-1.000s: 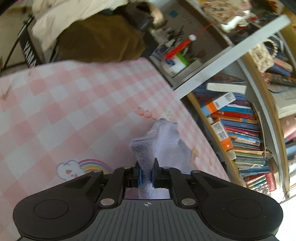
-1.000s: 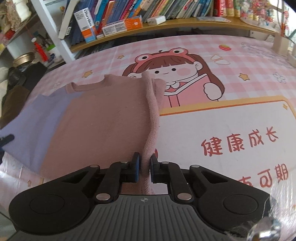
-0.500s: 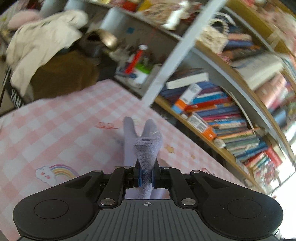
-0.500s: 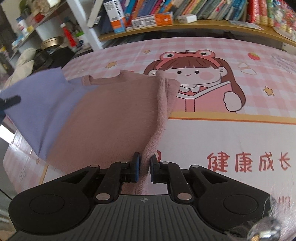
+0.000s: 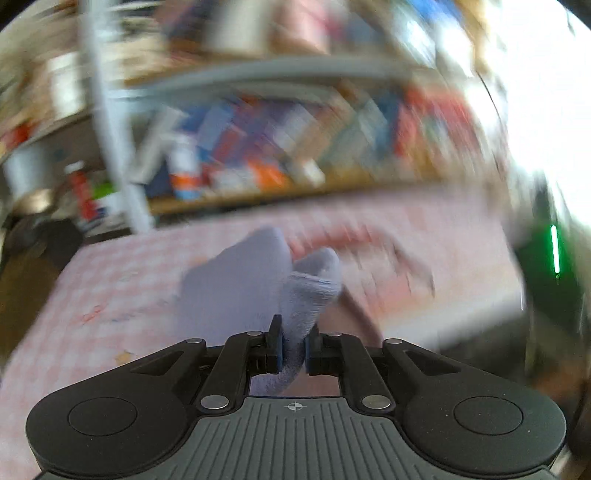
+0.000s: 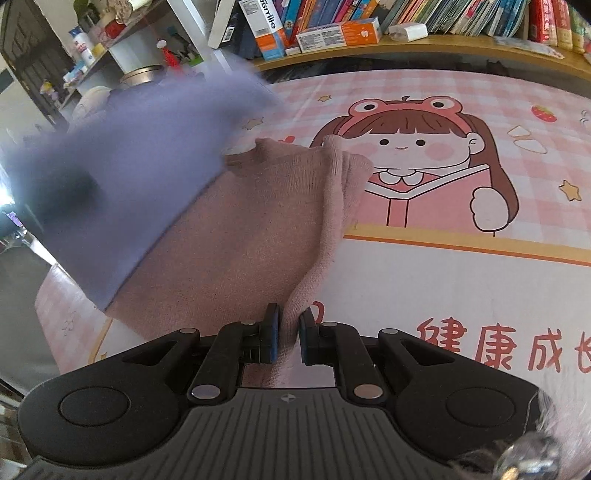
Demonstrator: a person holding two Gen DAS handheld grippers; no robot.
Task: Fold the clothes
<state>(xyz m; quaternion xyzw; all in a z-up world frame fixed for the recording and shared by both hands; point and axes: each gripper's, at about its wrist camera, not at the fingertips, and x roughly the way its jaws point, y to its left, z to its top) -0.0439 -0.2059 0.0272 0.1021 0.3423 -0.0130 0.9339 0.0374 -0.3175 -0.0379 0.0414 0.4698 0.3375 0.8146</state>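
Observation:
A knit garment lies on the pink cartoon mat (image 6: 461,258); its body is dusty pink (image 6: 251,236) and one end is lavender (image 6: 140,155). My right gripper (image 6: 288,332) is shut on the pink edge, low over the mat. My left gripper (image 5: 293,343) is shut on the lavender end (image 5: 258,280) and holds it lifted in the air. In the right wrist view the lavender part hangs raised and blurred at the left, over the pink body. The left wrist view is heavily blurred.
A bookshelf (image 6: 369,29) full of books runs along the far edge of the mat. White shelving with bottles and a metal bowl (image 6: 140,74) stands at the back left. The mat's left edge (image 6: 48,295) drops off to the floor.
My left gripper has lifted the lavender end and swung it up and rightward over the pink body, turning toward the bookshelf. My right gripper has held its grip, shifting slightly forward.

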